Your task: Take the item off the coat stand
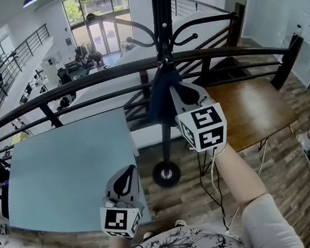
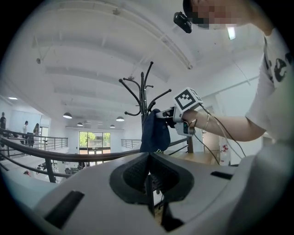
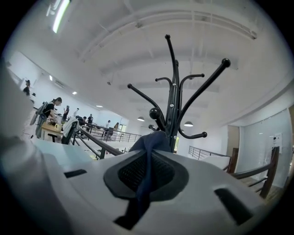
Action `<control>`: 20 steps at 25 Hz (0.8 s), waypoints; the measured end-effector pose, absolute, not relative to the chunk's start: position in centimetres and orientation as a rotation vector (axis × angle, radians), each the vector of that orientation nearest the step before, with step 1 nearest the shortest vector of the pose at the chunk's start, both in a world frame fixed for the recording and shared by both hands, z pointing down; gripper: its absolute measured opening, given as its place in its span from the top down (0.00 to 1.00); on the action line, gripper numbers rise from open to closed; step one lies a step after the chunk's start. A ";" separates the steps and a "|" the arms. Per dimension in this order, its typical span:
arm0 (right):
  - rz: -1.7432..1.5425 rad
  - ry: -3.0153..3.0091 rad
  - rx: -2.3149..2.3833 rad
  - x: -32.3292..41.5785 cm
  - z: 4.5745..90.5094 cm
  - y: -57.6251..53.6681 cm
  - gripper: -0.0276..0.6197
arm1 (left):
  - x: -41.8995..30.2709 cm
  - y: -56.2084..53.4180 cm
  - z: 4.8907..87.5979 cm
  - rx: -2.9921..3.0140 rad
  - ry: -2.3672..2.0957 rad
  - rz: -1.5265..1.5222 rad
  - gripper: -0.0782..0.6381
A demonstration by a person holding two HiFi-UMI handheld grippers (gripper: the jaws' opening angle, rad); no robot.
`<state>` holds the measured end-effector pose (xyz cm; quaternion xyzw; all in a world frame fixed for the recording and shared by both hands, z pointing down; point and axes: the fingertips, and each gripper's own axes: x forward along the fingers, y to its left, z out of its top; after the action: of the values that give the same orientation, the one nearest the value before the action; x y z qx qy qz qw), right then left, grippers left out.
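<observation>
A black coat stand [image 1: 158, 12] rises in front of me on a round base. A dark blue cloth item [image 1: 162, 100] hangs on it at railing height. My right gripper [image 1: 181, 93] is raised against the stand and shut on a fold of that cloth. In the right gripper view the blue fabric [image 3: 149, 142] runs between the closed pads of the right gripper [image 3: 147, 172], below the stand's hooks [image 3: 173, 92]. My left gripper [image 1: 125, 180] sits low over the table's near right corner, shut and empty. The left gripper [image 2: 149, 176] looks up at the cloth [image 2: 154, 131].
A light blue table [image 1: 65, 172] stands at the left and a wooden table [image 1: 249, 108] at the right behind the stand. A black railing [image 1: 81, 82] crosses just beyond it. Cables [image 1: 212, 189] trail over the wooden floor.
</observation>
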<state>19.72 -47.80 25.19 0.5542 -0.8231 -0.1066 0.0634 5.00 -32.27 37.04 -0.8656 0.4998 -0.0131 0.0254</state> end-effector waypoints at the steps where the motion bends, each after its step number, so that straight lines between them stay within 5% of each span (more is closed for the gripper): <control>1: -0.340 -2.490 1.660 19.5 24.8 -47.3 0.96 | 5.0 -32.2 37.2 -2.692 1.526 -0.029 0.88; 12: -0.661 -2.411 1.667 19.1 19.3 -41.3 0.96 | 5.8 -31.9 36.1 -2.785 1.382 0.025 0.88; 20: -0.550 -2.412 1.709 20.2 21.8 -37.2 0.96 | 5.8 -31.6 35.5 -2.831 1.301 0.038 0.88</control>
<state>20.21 -37.25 21.75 0.5670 -0.8004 -0.1827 0.0675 5.81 -31.61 35.52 -0.9085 0.4176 0.0123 0.0127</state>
